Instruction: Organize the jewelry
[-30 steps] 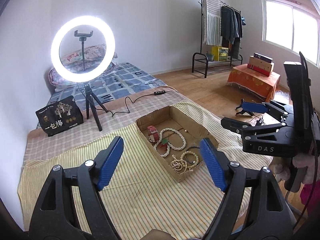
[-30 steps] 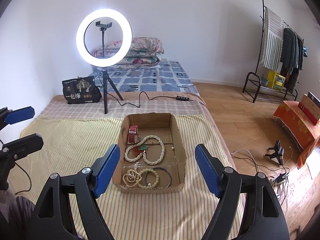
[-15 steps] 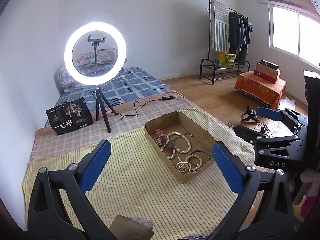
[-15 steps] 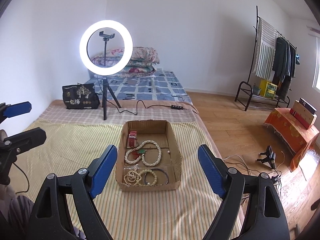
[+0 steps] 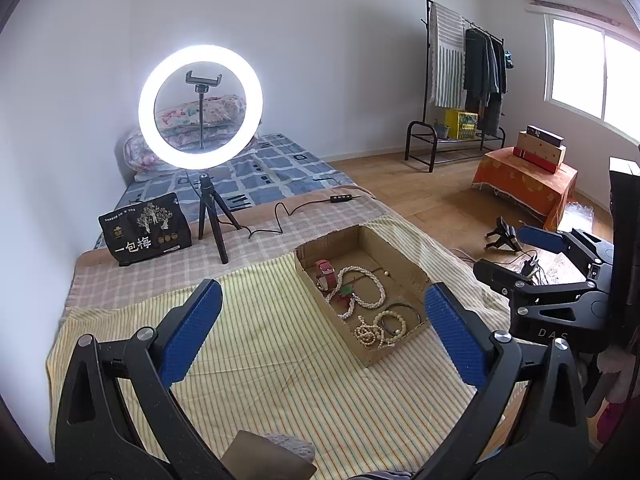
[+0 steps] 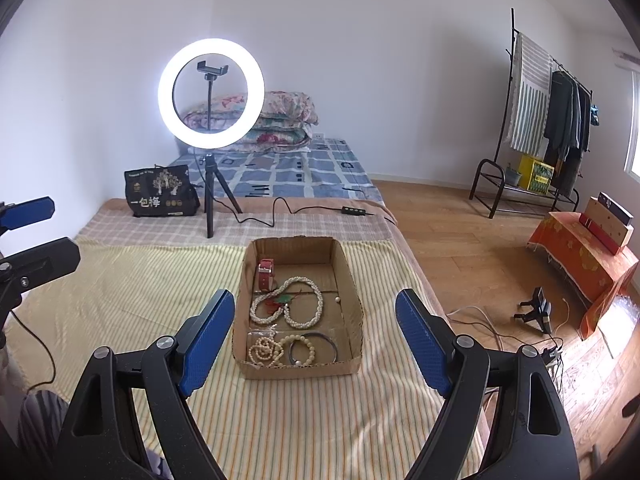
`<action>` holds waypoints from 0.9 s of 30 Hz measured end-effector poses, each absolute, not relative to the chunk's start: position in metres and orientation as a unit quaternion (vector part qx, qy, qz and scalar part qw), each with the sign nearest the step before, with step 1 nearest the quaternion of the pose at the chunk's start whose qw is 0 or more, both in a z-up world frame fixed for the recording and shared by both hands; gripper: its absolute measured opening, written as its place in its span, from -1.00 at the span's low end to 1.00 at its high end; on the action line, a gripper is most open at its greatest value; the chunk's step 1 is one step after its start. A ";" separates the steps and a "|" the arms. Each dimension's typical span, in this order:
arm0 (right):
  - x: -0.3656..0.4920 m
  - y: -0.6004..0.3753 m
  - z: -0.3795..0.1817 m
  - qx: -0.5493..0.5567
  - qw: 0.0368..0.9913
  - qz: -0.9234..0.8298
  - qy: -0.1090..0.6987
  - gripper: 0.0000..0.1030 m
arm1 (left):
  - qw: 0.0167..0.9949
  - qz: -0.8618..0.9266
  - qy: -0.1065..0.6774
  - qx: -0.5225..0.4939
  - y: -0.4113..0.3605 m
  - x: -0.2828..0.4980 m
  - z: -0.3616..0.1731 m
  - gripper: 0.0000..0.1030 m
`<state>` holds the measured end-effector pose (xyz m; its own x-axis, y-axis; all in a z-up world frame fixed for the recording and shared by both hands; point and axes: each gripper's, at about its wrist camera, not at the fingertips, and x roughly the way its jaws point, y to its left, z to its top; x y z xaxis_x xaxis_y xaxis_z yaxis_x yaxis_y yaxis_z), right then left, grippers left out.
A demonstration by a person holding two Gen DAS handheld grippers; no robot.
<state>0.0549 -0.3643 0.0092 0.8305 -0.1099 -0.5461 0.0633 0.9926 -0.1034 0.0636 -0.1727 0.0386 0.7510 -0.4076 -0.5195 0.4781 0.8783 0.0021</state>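
A shallow cardboard box (image 6: pixel 352 280) sits on the striped yellow cloth (image 6: pixel 140 292) on the bed. Inside lie a red watch (image 6: pixel 265 274), a pearl necklace (image 6: pixel 298 308) with a red and green pendant, a cream bead string (image 6: pixel 262 350), a beaded bracelet (image 6: pixel 298 350) and a dark bangle (image 6: pixel 324 344). The box (image 5: pixel 404 264) also shows in the left wrist view. My left gripper (image 5: pixel 320 332) is open and empty, held above the cloth left of the box. My right gripper (image 6: pixel 316 340) is open and empty, held above the box's near end.
A lit ring light (image 6: pixel 211 94) on a tripod stands behind the box, its cable (image 6: pixel 280 206) trailing across the bed. A black bag (image 6: pixel 160 192) sits to its left. The bed's right edge drops to a wooden floor (image 6: pixel 460 248) with cables and a clothes rack (image 6: pixel 540 120).
Both grippers have pulled back and risen from the box, which looks smaller now. Both stay open and empty. The jewelry has not moved.
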 end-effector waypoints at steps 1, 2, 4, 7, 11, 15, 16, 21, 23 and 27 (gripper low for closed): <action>0.055 -0.364 0.010 -0.040 0.956 -0.045 0.287 0.61 | 0.933 -0.237 0.261 0.067 -0.173 0.063 0.039 1.00; 0.056 -0.364 0.010 -0.041 0.956 -0.045 0.287 0.61 | 0.933 -0.237 0.261 0.067 -0.173 0.063 0.039 1.00; 0.056 -0.363 0.010 -0.043 0.956 -0.045 0.287 0.61 | 0.933 -0.237 0.261 0.068 -0.172 0.064 0.039 1.00; 0.057 -0.362 0.010 -0.045 0.955 -0.044 0.289 0.61 | 0.933 -0.237 0.261 0.068 -0.172 0.064 0.039 1.00; 0.055 -0.362 0.009 -0.044 0.956 -0.043 0.288 0.61 | 0.934 -0.237 0.260 0.066 -0.172 0.064 0.040 1.00; 0.055 -0.362 0.009 -0.045 0.955 -0.044 0.288 0.61 | 0.934 -0.237 0.260 0.067 -0.172 0.064 0.039 1.00; 0.055 -0.363 0.009 -0.044 0.955 -0.044 0.288 0.61 | 0.933 -0.237 0.260 0.068 -0.172 0.064 0.039 1.00; 0.053 -0.364 0.009 -0.044 0.955 -0.046 0.289 0.61 | 0.934 -0.237 0.261 0.067 -0.172 0.063 0.039 1.00; 0.054 -0.364 0.009 -0.043 0.955 -0.046 0.290 0.61 | 0.933 -0.237 0.261 0.068 -0.172 0.063 0.039 1.00; 0.054 -0.363 0.010 -0.043 0.955 -0.047 0.290 0.61 | 0.933 -0.237 0.261 0.068 -0.172 0.064 0.040 1.00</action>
